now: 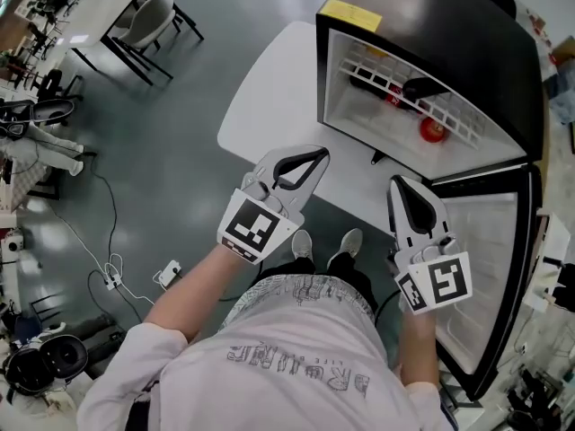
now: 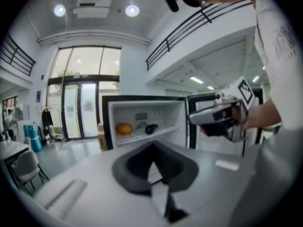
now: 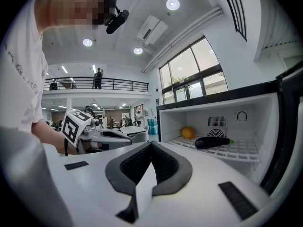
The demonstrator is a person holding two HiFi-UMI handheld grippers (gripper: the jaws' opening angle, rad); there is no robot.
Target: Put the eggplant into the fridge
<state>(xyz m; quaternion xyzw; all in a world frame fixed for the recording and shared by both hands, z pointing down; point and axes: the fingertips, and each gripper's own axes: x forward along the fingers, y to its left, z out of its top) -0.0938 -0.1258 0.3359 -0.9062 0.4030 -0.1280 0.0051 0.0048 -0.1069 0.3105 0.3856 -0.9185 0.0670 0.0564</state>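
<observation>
The dark purple, elongated eggplant (image 3: 213, 142) is laid on the white wire shelf (image 3: 241, 151) inside the black compact fridge (image 1: 449, 34), near a round orange fruit (image 3: 188, 132). The fridge door (image 1: 503, 268) is swung open. The fridge is seated on a white, round-edged table (image 1: 269, 106) above a grey polished floor (image 1: 180, 133). The left gripper (image 1: 321, 154) and the right gripper (image 1: 395, 183) are held apart before the opening. Both jaw pairs are closed, with nothing between them. Tall glazed doors (image 2: 80, 112) and a railed mezzanine (image 3: 94, 85) are seen beyond.

Glossy black fridge (image 1: 467, 43), white wire shelf (image 3: 241, 151), smooth shiny eggplant (image 3: 210, 143).
</observation>
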